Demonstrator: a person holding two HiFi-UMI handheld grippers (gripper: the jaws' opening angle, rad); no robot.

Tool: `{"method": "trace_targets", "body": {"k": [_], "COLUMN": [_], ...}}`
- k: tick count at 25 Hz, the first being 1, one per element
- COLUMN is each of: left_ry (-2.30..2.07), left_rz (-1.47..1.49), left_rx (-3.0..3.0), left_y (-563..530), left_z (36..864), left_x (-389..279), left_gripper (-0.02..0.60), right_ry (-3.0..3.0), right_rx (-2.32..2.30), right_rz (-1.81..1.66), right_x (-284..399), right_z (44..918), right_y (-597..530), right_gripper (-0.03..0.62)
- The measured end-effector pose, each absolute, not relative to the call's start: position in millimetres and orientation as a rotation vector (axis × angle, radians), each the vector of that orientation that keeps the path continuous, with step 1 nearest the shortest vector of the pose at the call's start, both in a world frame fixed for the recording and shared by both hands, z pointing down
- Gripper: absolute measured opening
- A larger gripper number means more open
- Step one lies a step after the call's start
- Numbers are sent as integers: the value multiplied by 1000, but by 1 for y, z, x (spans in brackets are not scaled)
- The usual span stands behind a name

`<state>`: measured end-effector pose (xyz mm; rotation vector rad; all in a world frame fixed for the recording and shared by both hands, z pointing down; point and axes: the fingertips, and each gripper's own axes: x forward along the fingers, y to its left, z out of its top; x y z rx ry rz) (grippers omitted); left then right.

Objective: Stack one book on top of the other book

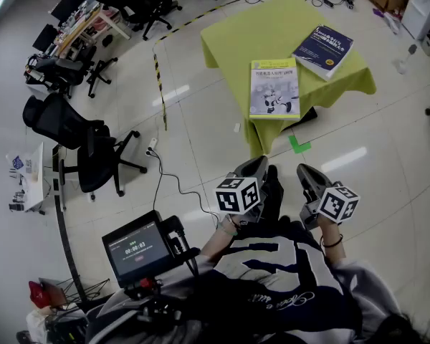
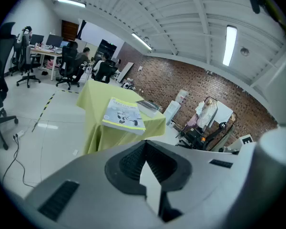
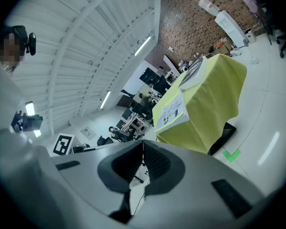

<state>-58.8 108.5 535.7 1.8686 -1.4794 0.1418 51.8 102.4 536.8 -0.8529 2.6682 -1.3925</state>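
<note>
A light book with a yellow edge lies near the front edge of the table under a yellow-green cloth; a dark blue book lies at its far right. Both grippers are held close to the person's body, well short of the table. My left gripper is shut and empty, as is my right gripper. The left gripper view shows the light book ahead on the table with the dark book behind it. In the right gripper view the light book overhangs the table edge, the dark book beyond.
A black office chair and a cable on the floor are to the left. A green tape mark sits on the floor before the table. Desks and more chairs line the far left. A small screen hangs at the person's waist.
</note>
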Motion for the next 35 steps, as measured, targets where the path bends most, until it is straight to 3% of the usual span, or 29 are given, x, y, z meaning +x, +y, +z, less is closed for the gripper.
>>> {"method": "trace_targets", "body": {"k": [3, 15, 20, 26, 31, 35], "left_ry": [-1495, -1372, -1337, -1302, -1264, -1252], "left_rz": [153, 257, 262, 271, 280, 217], "left_rx": [1863, 1775, 1768, 1747, 1739, 1683], "left_y": [76, -50, -81, -94, -94, -84], "left_z": [543, 593, 605, 614, 619, 624], "left_x": [-82, -170, -186, -194, -195, -186], "left_gripper": [5, 6, 5, 5, 6, 11], "right_ry": [2669, 2690, 2663, 2505, 2500, 2464], "right_rx": [-868, -1082, -1158, -986, -929, -867], "right_rz": [-1392, -1525, -1667, -1892, -1847, -1899], "right_x": [38, -8, -16, -33, -37, -21], "right_z": [542, 597, 644, 668, 652, 647], "right_y": [72, -77, -120, -130, -131, -127], "right_gripper": [9, 222, 264, 261, 112, 83]}}
